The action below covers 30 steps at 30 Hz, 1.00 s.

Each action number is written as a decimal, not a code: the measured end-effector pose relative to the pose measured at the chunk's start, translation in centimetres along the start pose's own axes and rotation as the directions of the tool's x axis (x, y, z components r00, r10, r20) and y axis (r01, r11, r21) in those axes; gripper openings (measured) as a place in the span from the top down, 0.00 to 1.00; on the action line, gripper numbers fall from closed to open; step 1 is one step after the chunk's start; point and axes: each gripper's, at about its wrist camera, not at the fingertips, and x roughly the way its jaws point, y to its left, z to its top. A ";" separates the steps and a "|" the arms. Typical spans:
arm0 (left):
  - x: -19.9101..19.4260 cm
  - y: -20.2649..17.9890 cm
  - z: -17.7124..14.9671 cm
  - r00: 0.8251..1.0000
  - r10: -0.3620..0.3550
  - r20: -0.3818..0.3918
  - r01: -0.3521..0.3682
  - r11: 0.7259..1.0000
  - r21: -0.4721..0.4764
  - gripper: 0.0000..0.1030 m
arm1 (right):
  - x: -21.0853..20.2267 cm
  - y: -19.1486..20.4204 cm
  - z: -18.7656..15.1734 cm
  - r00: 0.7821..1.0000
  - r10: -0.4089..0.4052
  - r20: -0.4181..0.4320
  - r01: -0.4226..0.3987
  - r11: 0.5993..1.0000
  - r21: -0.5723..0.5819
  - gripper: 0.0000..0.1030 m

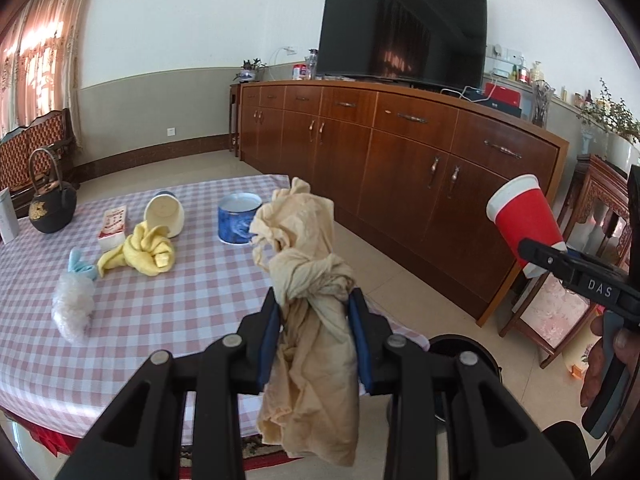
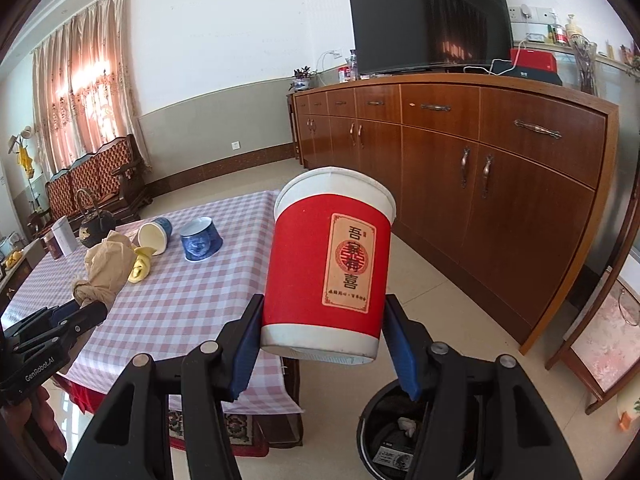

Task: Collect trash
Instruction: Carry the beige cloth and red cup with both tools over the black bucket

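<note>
A red cup (image 2: pixel 326 276) is clamped in the right gripper (image 2: pixel 322 348) above the bin (image 2: pixel 372 432); a rag (image 1: pixel 310 280) is pinched in the left gripper (image 1: pixel 316 344). If released off-centre, the bin could be missed.

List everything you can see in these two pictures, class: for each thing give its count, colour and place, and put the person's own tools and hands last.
table: one, pink-and-white checked cloth, left.
kettle: one, black, far left of the table.
bowls: two; blue one upright, cream one on its side.
yellow cloth: one, mid-table.
clear bag: one, whitish, near table edge.
small box: one, white and red, beside the cream bowl.
bin: one, black, on the floor, litter inside.
sideboard: one, brown wood, against the wall.
television: one, black, on the sideboard.
beige cloth: one, knotted, in the left gripper.
paper cup: one, red and white, in the right gripper, above the bin.
hand: one, on the right gripper's handle.
</note>
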 end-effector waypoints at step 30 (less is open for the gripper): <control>8.1 -17.2 -5.0 0.939 -0.234 -0.253 0.284 0.941 0.182 0.67 | -1.6 -14.5 -9.1 0.982 -0.119 -0.144 0.126 0.991 0.041 0.42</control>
